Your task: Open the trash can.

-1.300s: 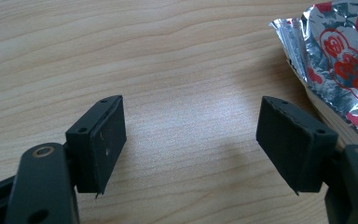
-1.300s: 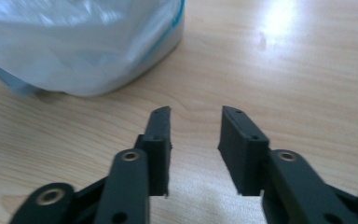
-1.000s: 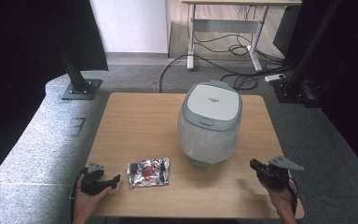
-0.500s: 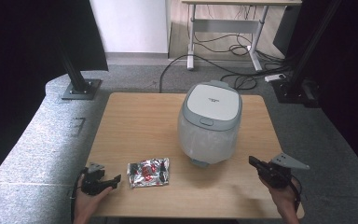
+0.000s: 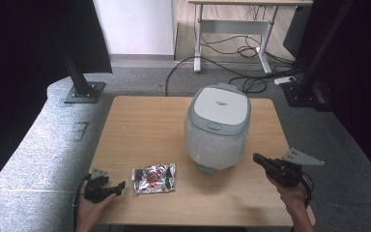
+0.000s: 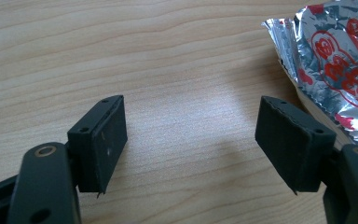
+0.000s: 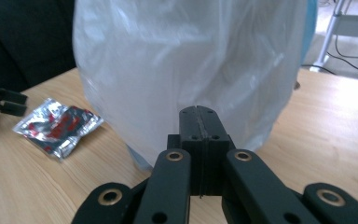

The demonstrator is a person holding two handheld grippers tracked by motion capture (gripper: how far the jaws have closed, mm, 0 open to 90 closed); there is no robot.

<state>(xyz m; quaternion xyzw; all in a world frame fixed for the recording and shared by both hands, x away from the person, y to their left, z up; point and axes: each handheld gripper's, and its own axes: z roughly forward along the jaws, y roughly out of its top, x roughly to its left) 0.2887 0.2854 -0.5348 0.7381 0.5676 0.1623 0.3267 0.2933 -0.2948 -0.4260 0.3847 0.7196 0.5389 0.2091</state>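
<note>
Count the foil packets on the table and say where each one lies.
1. The foil packet lies flat near the table's front edge, between the left gripper and the plastic-wrapped rice cooker. Another could sit hidden behind the cooker.

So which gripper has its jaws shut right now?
The right gripper, by the rice cooker: its jaws are pressed together, empty. The left gripper, beside the foil packet, stands open.

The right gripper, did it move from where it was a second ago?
Yes. In the high view the right gripper has risen slightly and come nearer the rice cooker, its jaws shut on nothing.
</note>
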